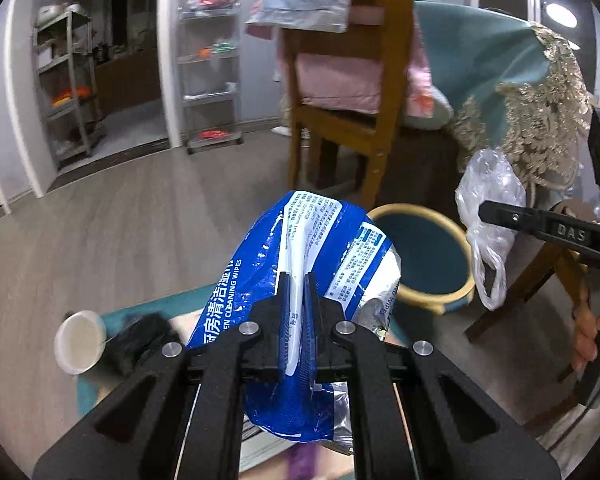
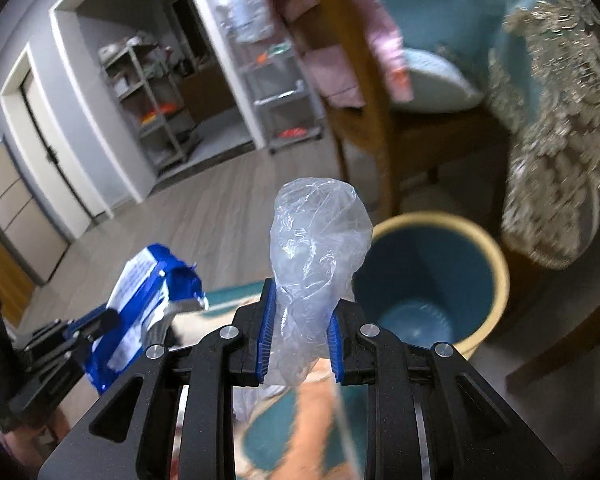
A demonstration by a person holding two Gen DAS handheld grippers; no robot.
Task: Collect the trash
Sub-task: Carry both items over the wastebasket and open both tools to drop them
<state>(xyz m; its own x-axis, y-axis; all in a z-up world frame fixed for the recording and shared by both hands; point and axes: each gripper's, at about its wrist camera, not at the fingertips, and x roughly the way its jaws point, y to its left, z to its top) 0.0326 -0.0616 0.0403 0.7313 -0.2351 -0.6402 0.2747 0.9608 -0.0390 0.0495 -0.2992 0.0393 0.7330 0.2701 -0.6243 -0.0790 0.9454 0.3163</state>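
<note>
My left gripper [image 1: 298,292] is shut on a blue and white wet-wipes packet [image 1: 320,248] and holds it up in the air. The packet also shows at the left of the right wrist view [image 2: 140,292]. My right gripper [image 2: 300,320] is shut on a crumpled clear plastic bag [image 2: 320,236]. In the left wrist view that bag [image 1: 492,208] hangs at the right, above and beside a round teal trash bin with a cream rim [image 1: 424,256]. In the right wrist view the open bin [image 2: 432,280] stands on the floor just right of the bag.
A wooden chair [image 1: 348,120] with pink cushions stands behind the bin. A teal tablecloth with gold lace [image 1: 540,100] hangs at the right. A white cup [image 1: 80,340] and a dark object sit on a teal surface below left. Shelving racks [image 1: 210,76] stand far back.
</note>
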